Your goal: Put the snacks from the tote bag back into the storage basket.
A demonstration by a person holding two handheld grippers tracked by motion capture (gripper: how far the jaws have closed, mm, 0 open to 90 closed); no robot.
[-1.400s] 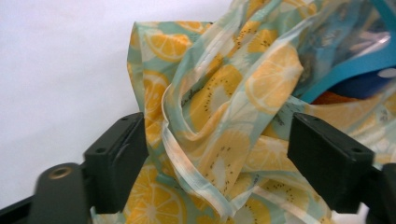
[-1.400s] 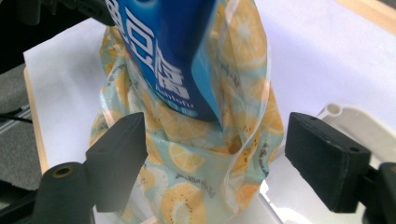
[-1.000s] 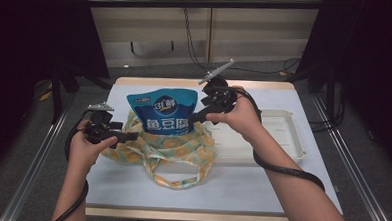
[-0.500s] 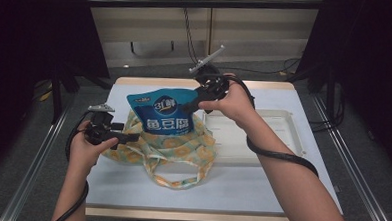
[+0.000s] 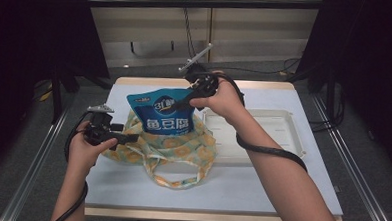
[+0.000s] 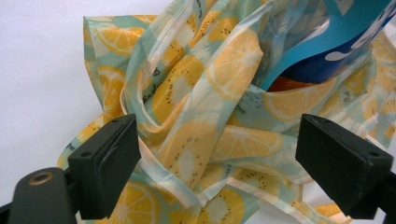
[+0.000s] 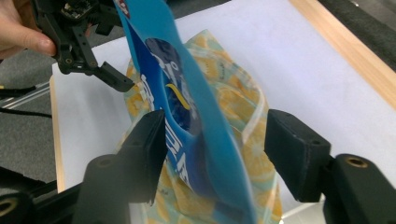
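A blue snack pouch (image 5: 166,116) stands upright in a thin bag (image 5: 182,150) printed with orange and kiwi slices, at the middle of the table. My right gripper (image 5: 181,105) reaches over the pouch's top right corner. In the right gripper view its jaws (image 7: 215,149) straddle the pouch (image 7: 187,107). They have just been closing, with a gap still showing on the right side. My left gripper (image 5: 130,136) is at the bag's left rim. Its jaws (image 6: 215,158) stand wide, with loose bag fabric (image 6: 196,116) between them.
A white shallow tray (image 5: 283,139) lies right of the bag, under my right forearm. The white table top (image 5: 260,193) has a wooden edge at front and back. Metal rails run along both sides, and cables trail from the grippers.
My right gripper has moved left and away to the pouch's top corner, and its jaws have narrowed around the pouch. The left hand and the bag have stayed put.
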